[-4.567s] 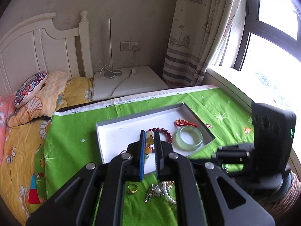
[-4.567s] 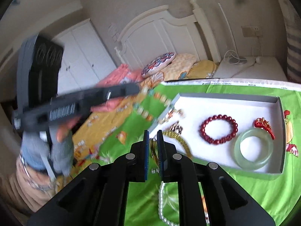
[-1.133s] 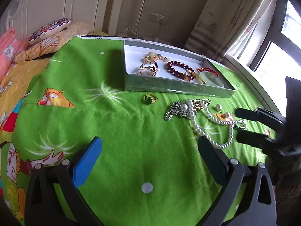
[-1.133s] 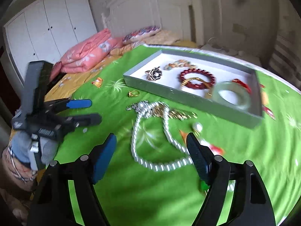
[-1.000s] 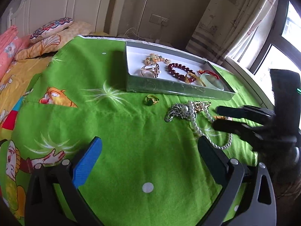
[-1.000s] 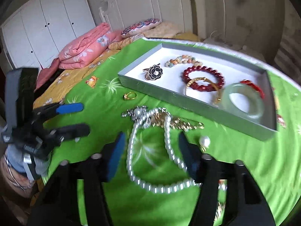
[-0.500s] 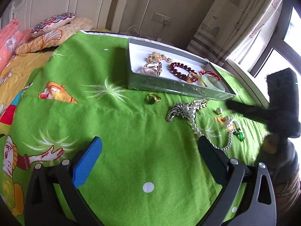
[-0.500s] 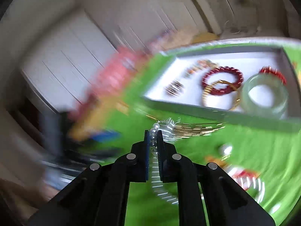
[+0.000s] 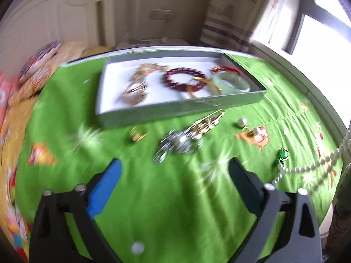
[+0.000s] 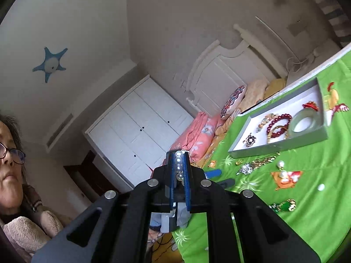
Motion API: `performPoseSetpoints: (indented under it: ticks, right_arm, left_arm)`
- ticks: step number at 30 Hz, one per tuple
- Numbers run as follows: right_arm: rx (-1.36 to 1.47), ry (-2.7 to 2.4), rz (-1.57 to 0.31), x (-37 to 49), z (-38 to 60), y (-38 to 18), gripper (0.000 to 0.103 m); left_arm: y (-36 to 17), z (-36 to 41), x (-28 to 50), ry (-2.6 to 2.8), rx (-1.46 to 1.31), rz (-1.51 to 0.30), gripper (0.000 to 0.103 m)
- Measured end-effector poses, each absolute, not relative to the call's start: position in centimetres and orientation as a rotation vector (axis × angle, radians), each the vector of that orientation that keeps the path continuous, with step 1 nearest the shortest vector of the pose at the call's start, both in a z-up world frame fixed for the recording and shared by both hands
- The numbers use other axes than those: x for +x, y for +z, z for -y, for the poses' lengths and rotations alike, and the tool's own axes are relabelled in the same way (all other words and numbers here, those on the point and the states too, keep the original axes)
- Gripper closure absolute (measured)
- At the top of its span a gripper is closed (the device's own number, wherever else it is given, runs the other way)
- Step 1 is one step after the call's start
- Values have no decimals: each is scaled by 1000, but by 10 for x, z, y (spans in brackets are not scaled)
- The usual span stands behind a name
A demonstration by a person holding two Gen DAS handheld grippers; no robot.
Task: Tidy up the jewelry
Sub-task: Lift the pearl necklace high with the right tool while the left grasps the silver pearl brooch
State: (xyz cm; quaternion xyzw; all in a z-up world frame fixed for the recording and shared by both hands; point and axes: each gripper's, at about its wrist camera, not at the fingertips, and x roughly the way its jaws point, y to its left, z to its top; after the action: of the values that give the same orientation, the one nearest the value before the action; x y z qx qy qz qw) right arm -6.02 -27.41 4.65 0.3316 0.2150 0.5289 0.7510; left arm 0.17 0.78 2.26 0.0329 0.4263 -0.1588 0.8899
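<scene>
right tool (image 10: 179, 163): closed on pearl necklace (image 9: 318, 165) | necklace lifted off green cloth (image 9: 175, 197), trailing right

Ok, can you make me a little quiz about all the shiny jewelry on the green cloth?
1. True or false: the right tool is shut on the pearl necklace.
2. Which is inside the grey tray? A) gold ring B) jade bangle C) silver brooch
3. Fill in: the left tool is ___ and holds nothing.

Key: 1 true. 2 B; the ring and brooch lie on the green cloth in front of the tray. 3 open.
</scene>
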Motion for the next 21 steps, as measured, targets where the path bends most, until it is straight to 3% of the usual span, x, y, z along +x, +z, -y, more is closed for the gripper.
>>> performPoseSetpoints:
  ticks: [5,10,14,21]
  right_arm:
    - [720,1156,-458,-68,289,43,92]
    - [723,1161,-438,-69,293,43,92]
    - [733,1163,-434,-69,295,40,92]
    - [726,1167,-444,-71,290,40,92]
  left_arm:
    - [10,17,27,-421,209,-941,29]
    - [6,15,39,-457,223,-937,32]
    - [7,10,34,-440,226,-903,58]
    - [9,11,21,-368,260,-876,58]
